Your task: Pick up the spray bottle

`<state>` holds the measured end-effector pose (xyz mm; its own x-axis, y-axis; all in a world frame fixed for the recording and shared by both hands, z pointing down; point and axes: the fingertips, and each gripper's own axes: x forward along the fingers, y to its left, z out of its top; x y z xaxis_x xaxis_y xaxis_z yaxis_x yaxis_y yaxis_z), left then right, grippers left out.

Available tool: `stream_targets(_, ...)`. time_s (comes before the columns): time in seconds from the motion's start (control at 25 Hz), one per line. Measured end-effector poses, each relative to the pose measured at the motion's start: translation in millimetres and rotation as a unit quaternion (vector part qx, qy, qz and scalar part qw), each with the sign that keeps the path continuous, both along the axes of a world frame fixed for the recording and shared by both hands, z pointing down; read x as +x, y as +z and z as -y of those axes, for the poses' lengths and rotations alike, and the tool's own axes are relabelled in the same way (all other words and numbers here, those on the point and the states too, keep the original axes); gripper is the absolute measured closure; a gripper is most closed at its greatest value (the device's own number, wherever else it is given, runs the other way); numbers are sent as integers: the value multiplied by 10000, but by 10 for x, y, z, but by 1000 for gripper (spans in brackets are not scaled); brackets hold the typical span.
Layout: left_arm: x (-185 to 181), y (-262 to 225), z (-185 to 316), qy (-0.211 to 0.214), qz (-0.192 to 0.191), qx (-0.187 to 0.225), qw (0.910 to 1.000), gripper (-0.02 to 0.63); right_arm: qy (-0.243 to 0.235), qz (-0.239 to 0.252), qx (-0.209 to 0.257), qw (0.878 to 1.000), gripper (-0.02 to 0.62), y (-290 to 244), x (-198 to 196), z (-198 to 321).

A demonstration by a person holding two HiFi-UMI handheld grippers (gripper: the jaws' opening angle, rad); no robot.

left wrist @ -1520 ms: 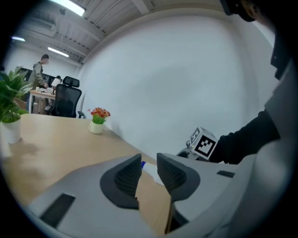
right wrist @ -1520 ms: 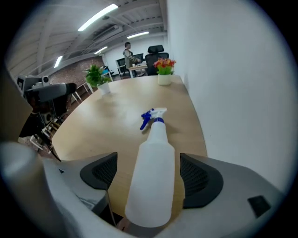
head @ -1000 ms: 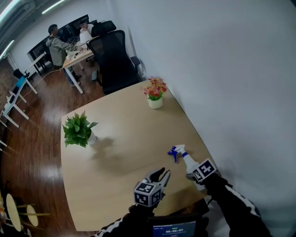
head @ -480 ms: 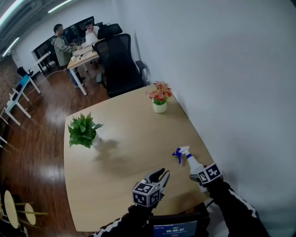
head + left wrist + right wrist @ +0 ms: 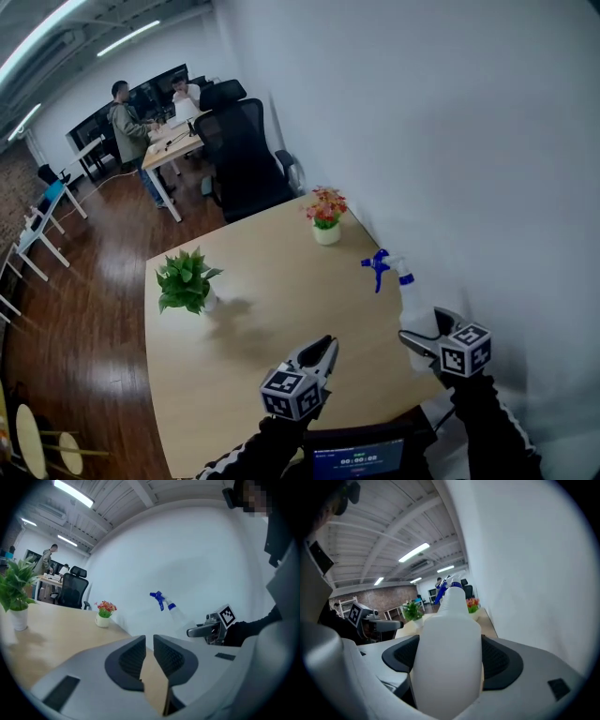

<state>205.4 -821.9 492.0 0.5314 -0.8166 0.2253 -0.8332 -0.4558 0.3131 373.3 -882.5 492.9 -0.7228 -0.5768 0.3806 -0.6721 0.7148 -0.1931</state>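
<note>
Spray bottle point(image 5: 409, 298) sits clamped by its white body between the jaws of the right gripper point(image 5: 417, 337), lifted clear of the wooden table point(image 5: 272, 281) and close to the white wall point(image 5: 450, 141). Left gripper point(image 5: 322, 350) holds nothing, and its jaws are closing with a narrow gap between them.

Black sleeves point(image 5: 489, 424) with white stripes

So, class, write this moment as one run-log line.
right gripper: shut on spray bottle, held above table | left gripper: jaws closing, nothing between
</note>
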Motion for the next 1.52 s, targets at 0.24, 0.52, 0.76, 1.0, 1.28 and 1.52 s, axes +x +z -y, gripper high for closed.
stream_targets(0.24,41,-686,-364,-107,348,452,9983,599,505,755,1119,9896,213,-1082,269,-642)
stream_targets(0.52,-93,-879,-424,-52,301,885,9956,606,691,1241,1999,9695,213,-1525,221,-920)
stream_targets(0.76,-170,-831,-421,-88,305,913,9953,606,744,1225,2102,9671,215,-1509,217,-914)
stream_targets(1.0,-176,-806,-390,-31,284,927,9953,606,729,1218,2254,9639,215,-1533,222,-887)
stream_targets(1.28,-214,-776,-378,-76,204,886,9958,606,693,1321,2273,9623,215,-1544,193,-908)
stream_targets(1.52,-181,-720,-402,-70,139,887,9959,606,672,1332,2298,9617,215,-1537,173,-904)
